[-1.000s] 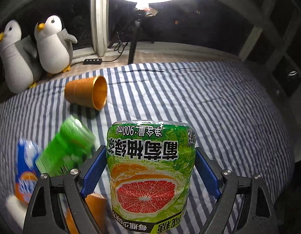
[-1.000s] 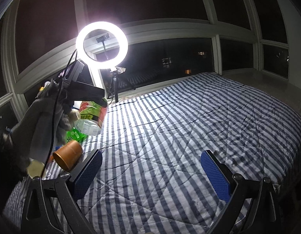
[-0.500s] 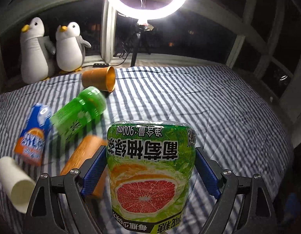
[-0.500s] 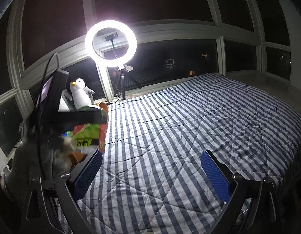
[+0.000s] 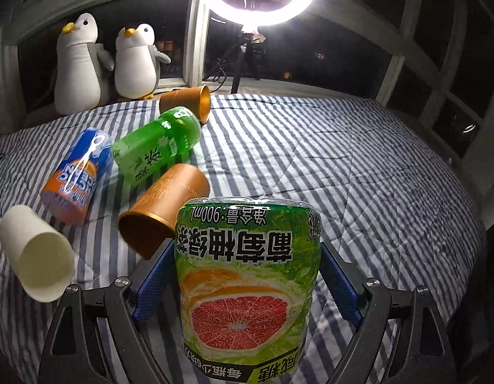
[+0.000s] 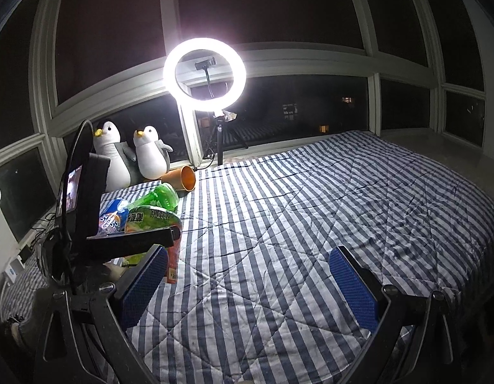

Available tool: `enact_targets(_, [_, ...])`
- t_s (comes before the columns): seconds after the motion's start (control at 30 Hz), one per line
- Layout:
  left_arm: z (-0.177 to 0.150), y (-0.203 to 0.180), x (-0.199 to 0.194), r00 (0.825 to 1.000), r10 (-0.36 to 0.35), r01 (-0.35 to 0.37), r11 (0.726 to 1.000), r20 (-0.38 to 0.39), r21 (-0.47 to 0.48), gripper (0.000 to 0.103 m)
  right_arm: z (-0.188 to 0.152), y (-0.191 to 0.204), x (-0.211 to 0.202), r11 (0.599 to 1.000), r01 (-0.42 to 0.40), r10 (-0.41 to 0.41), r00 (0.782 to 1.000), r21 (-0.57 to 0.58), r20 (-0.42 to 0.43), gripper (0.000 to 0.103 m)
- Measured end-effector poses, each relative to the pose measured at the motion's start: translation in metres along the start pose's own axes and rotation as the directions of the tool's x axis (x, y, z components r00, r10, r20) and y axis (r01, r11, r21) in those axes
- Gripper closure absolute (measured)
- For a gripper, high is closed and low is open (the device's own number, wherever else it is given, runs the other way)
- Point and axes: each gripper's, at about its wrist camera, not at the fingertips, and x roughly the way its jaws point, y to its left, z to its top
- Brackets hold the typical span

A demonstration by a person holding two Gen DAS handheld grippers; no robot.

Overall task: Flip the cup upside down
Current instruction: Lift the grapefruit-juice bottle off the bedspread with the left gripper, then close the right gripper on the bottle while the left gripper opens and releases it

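My left gripper [image 5: 245,275] is shut on a green grapefruit-tea bottle [image 5: 247,275], held bottom-up so its label reads upside down; it also shows in the right wrist view [image 6: 151,220]. Just left of it an orange cup [image 5: 163,208] lies on its side, mouth toward me. A second orange cup [image 5: 189,100] lies on its side near the window, also in the right wrist view [image 6: 183,177]. A white paper cup [image 5: 35,256] lies at the left. My right gripper [image 6: 247,284] is open and empty above the striped bed.
A green bottle [image 5: 157,145] and a blue-orange bottle [image 5: 75,176] lie on the striped bedcover [image 5: 342,176]. Two plush penguins [image 5: 106,60] stand at the window. A ring light [image 6: 205,75] on a tripod stands behind the bed. The bed edge drops at right.
My left gripper with the bottle has pulled back and tilted up, bringing the lying cups and bottles into view at left. The right view has swung left slightly.
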Motion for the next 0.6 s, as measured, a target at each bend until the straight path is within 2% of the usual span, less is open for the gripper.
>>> enact_targets(0.23, [-0.002,0.003,-0.004,1.0,-0.003,0.002,0.999,-0.029,-0.032,0.013,-0.002,0.001,-0.007,1.0,-0.001,0.001,1.0,-0.006,0.007,0.003])
enact_targets(0.47, [0.007,0.004,0.012,0.993,-0.025,0.021,0.999,-0.118,-0.04,0.013,-0.003,0.004,-0.008,1.0,-0.008,0.008,1.0,-0.006,0.007,0.003])
enact_targets(0.6, [0.01,0.005,0.018,0.989,-0.032,0.025,0.999,-0.143,-0.045,0.013,-0.004,0.006,-0.008,1.0,-0.009,0.009,1.0,-0.007,0.0,0.003])
